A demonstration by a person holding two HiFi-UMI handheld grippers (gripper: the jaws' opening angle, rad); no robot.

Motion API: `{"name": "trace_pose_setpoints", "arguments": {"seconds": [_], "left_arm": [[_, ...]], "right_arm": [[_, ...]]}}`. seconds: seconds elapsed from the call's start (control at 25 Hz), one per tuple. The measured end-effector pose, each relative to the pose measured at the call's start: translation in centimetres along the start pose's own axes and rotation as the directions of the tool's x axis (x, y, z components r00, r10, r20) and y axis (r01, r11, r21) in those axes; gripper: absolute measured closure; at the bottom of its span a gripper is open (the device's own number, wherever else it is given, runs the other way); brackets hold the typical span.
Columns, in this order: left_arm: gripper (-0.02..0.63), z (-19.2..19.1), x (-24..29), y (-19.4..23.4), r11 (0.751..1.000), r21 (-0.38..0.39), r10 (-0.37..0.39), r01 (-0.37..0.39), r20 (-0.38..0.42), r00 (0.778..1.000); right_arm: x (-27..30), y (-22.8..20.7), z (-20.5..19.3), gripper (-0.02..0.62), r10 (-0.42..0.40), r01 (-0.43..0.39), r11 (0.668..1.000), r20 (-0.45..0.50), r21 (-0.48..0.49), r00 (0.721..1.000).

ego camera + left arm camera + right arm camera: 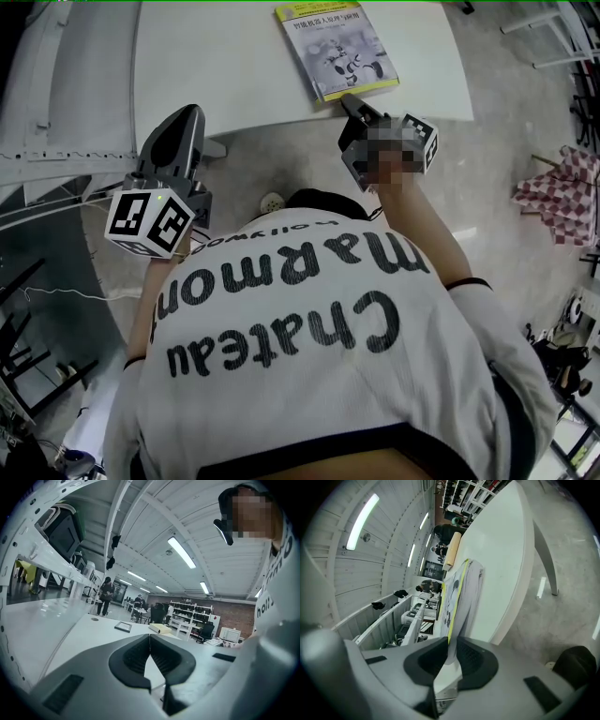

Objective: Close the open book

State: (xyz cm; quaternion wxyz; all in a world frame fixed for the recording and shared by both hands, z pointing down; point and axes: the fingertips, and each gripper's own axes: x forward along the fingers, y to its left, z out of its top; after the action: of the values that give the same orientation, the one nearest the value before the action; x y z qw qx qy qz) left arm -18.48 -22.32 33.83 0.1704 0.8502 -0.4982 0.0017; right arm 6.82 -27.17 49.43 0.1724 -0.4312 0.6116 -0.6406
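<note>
1. The book (337,49) is found lying cover-up at the near edge of the tabletop (216,66), toward the right corner.
2. Its near edge is pinched between the almost-closed jaws of the right gripper (351,100).
3. The left gripper (190,112) is held by the near left corner, jaws together, empty.
4. The book is judged a light, floppy paperback with a slick cover; grip at an edge is advised.
5. No container is seen near the book.
</note>
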Motion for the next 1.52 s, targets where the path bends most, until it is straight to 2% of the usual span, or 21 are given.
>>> {"name": "trace_pose_setpoints", "arguments": {"seconds": [0.36,0.72,1.04,1.24,1.36,1.52], "left_arm": [[0.581,-0.4,-0.6,-0.8,0.999,-0.022,0.047,-0.047,0.01,0.999],[0.581,-1.9,-1.7,-3.0,0.99,-0.067,0.123,-0.122,0.017,0.992],[0.581,-2.4,-2.5,-6.4,0.989,-0.073,0.13,-0.127,0.038,0.991],[0.581,-3.1,-3.1,-9.0,0.987,-0.098,0.133,-0.128,0.052,0.99],[0.581,-3.8,-3.4,-10.5,0.982,-0.137,0.136,-0.127,0.059,0.989],[0.581,-3.9,-3.7,-12.6,0.977,-0.176,0.133,-0.118,0.081,0.988]], "right_arm": [[0.1,-0.2,-0.1,0.537,-0.017,0.018,1.0,-0.035,0.025,0.999],[-0.7,-0.9,0.1,0.537,-0.058,0.057,0.998,-0.095,-0.011,0.994],[-3.6,-2.1,-0.9,0.538,-0.073,0.076,0.997,-0.163,0.014,0.984],[-6.3,-3.0,-1.8,0.538,-0.116,0.129,0.99,-0.21,0.049,0.971],[-7.9,-2.3,-2.1,0.537,-0.138,0.136,0.99,-0.219,-0.023,0.966],[-9.7,0.9,-1.8,0.538,-0.141,0.084,0.963,-0.211,-0.256,0.967]]}}
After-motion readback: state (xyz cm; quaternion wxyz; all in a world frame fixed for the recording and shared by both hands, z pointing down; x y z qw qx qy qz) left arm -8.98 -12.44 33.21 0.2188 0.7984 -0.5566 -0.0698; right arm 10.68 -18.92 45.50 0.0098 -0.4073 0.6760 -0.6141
